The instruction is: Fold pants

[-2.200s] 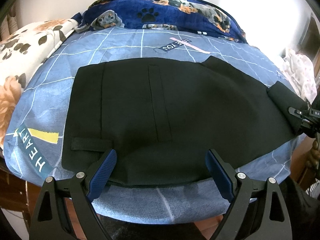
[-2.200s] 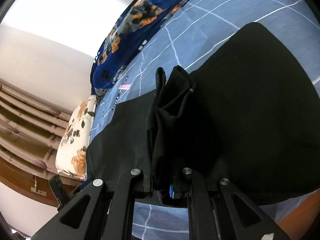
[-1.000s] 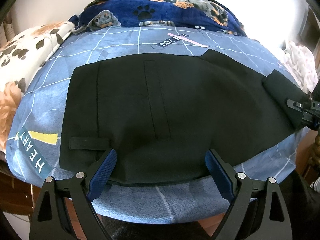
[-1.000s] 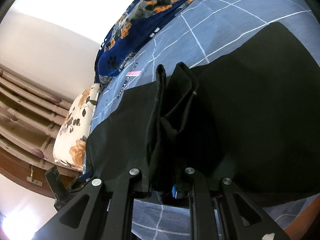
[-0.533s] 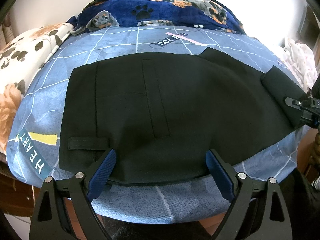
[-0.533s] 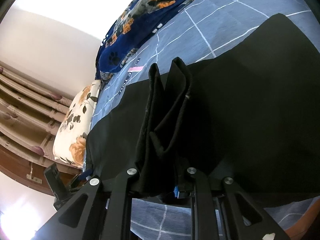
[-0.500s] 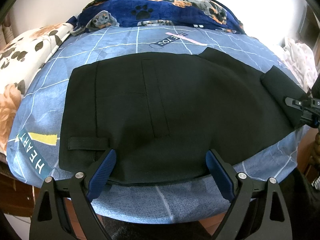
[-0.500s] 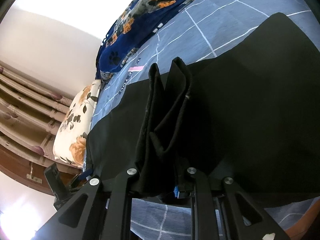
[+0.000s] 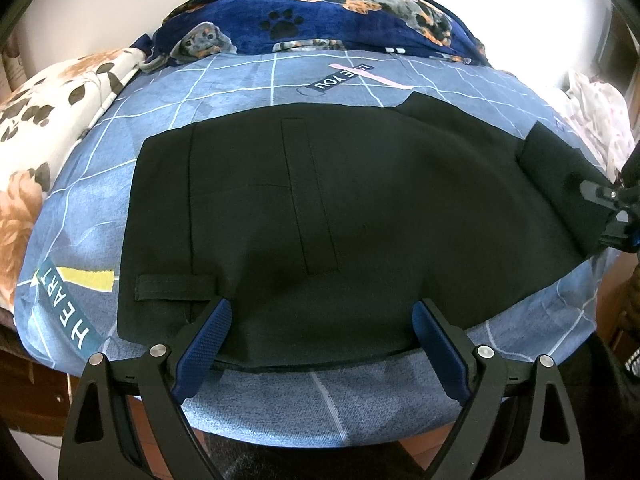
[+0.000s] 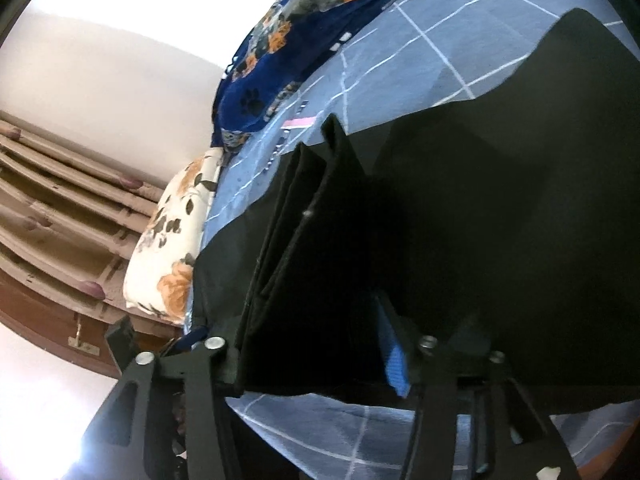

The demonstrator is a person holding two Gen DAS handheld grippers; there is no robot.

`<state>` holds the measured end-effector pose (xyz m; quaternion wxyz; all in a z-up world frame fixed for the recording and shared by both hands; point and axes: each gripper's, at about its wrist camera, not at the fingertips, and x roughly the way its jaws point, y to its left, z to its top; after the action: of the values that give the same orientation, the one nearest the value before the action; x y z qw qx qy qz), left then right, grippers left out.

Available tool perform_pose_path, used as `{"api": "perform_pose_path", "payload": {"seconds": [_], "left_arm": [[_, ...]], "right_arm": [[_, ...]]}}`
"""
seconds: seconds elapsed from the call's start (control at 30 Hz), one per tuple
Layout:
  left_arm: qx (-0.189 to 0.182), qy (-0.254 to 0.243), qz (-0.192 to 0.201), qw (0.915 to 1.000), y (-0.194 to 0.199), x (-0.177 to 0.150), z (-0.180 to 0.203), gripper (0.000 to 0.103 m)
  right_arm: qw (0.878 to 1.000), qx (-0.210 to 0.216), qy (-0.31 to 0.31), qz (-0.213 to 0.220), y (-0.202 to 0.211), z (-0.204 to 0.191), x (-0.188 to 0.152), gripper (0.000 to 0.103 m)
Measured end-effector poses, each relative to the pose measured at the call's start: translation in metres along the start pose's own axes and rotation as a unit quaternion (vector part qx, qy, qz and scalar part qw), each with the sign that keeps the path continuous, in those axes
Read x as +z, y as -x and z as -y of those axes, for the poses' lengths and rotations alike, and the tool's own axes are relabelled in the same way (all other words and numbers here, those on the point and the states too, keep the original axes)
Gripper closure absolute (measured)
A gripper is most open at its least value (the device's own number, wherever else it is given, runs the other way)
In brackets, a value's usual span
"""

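Black pants [image 9: 320,216] lie flat across a blue checked bedsheet [image 9: 248,80], waistband to the left. My left gripper [image 9: 320,320] is open, its blue-padded fingers over the pants' near edge and touching nothing. At the right end, the leg end [image 9: 556,176] is folded back and raised. In the right wrist view my right gripper [image 10: 320,320] has its jaws apart around this bunched leg end [image 10: 304,248], which leans against the left finger. The blue pad of the right finger [image 10: 394,356] stands clear of the cloth.
A navy dog-print blanket [image 9: 320,20] lies along the bed's far side. A floral pillow [image 9: 44,120] is at the left. White patterned cloth [image 9: 596,120] lies at the far right. The bed's near edge [image 9: 328,404] is just below the left gripper. A wooden headboard [image 10: 60,216] shows in the right wrist view.
My right gripper's jaws have spread apart and released their pinch on the folded leg end. The left gripper has stayed open over the near edge.
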<state>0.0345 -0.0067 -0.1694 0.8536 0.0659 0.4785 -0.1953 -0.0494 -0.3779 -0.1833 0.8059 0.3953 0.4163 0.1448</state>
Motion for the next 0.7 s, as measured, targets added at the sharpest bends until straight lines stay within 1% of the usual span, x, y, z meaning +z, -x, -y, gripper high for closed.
{"api": "perform_pose_path", "payload": {"seconds": [0.03,0.07,0.1,0.13,0.2,0.23,0.27,0.37,0.43,0.5,0.53,0.6,0.63,0.67,0.7], "left_arm": [[0.0,0.0,0.0,1.0,0.0,0.0,0.0,0.011],[0.0,0.0,0.0,1.0,0.0,0.0,0.0,0.011],[0.0,0.0,0.0,1.0,0.0,0.0,0.0,0.011],[0.0,0.0,0.0,1.0,0.0,0.0,0.0,0.011],[0.001,0.0,-0.001,1.0,0.0,0.0,0.0,0.011],[0.001,-0.001,0.0,1.0,0.0,0.0,0.0,0.011],[0.001,-0.001,-0.001,1.0,0.0,0.0,0.0,0.011],[0.0,0.001,-0.001,1.0,0.001,0.001,-0.001,0.011],[-0.002,0.003,0.001,1.0,0.0,0.0,-0.001,0.011],[-0.003,0.004,0.0,1.0,-0.001,-0.001,-0.001,0.011],[-0.003,0.003,0.0,1.0,-0.001,-0.001,-0.001,0.011],[0.0,0.0,0.0,1.0,-0.001,-0.001,-0.001,0.011],[0.002,-0.002,0.0,1.0,-0.001,-0.001,0.0,0.011],[0.003,-0.003,0.0,1.0,-0.002,-0.002,-0.001,0.011],[0.004,-0.004,0.0,1.0,-0.001,-0.003,-0.001,0.01]], "right_arm": [[1.0,0.009,0.0,-0.001,0.001,-0.001,0.0,0.048],[1.0,0.027,-0.002,-0.001,0.002,-0.003,-0.001,0.045],[0.998,0.068,-0.011,-0.002,0.004,-0.003,0.0,0.044],[0.992,0.119,-0.028,-0.002,0.005,-0.002,0.001,0.043],[0.983,0.179,-0.048,-0.005,0.006,-0.002,0.003,0.04],[0.98,0.192,-0.048,-0.005,0.008,-0.003,0.005,0.037],[0.981,0.188,-0.044,-0.001,0.01,-0.004,0.005,0.037],[0.988,0.152,-0.027,0.013,0.025,-0.004,0.01,0.037],[0.993,0.107,-0.023,0.04,0.046,0.006,0.017,0.037],[0.995,0.065,-0.044,0.067,0.069,0.029,0.026,0.037],[0.993,0.058,-0.059,0.079,0.078,0.04,0.027,0.038],[0.991,0.051,-0.084,0.096,0.092,0.064,0.033,0.045],[0.99,0.042,-0.088,0.097,0.095,0.071,0.034,0.052],[0.991,0.029,-0.093,0.097,0.097,0.081,0.037,0.056],[0.99,0.024,-0.097,0.096,0.098,0.087,0.039,0.057]]}}
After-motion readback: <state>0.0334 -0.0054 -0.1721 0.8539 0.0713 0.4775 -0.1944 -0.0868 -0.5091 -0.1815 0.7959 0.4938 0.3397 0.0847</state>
